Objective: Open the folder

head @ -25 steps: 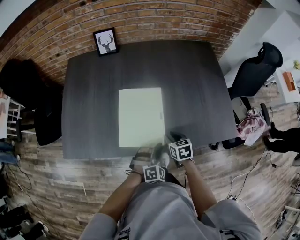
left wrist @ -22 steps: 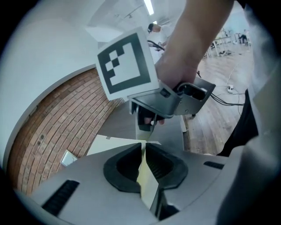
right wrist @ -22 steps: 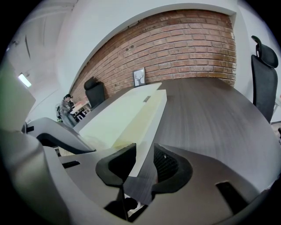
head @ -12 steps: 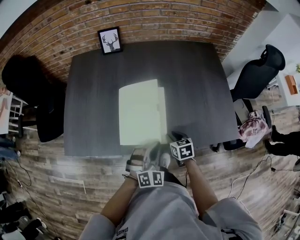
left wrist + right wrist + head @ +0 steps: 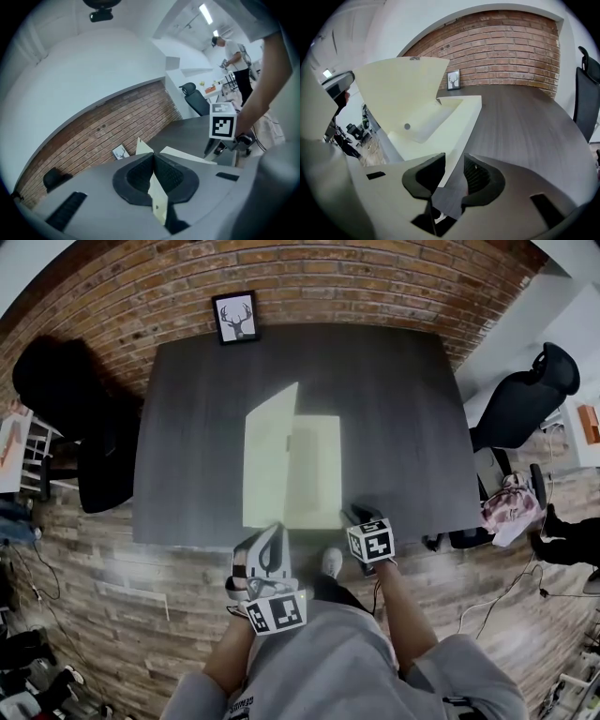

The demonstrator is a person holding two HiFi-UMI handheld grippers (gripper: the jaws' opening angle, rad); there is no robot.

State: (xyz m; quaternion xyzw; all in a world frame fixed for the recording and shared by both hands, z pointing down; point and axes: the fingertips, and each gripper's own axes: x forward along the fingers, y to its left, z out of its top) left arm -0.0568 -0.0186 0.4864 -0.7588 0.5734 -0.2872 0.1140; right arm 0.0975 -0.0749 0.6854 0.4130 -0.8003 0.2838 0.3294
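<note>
A pale yellow folder [image 5: 317, 470] lies on the dark table [image 5: 394, 409]. Its front cover [image 5: 270, 451] stands raised along the left side. My left gripper [image 5: 275, 538] is lifted above the table's near edge, shut on the cover's near corner. In the left gripper view the thin sheet [image 5: 158, 199] is pinched between the closed pads of the left gripper [image 5: 153, 157]. My right gripper [image 5: 357, 516] sits at the folder's near right corner. In its own view the right gripper [image 5: 454, 171] has its jaws slightly apart over the inner sheet's [image 5: 454, 117] edge, gripping nothing, with the raised cover [image 5: 401, 89] to the left.
A framed deer picture [image 5: 235, 317] leans on the brick wall at the table's far edge. A black office chair [image 5: 520, 399] stands to the right, a dark chair [image 5: 66, 399] to the left. The person's legs are close to the table's near edge.
The left gripper has risen and drawn back to the left with the cover's corner. The cover has gone from flat to standing up. The right gripper has stayed put.
</note>
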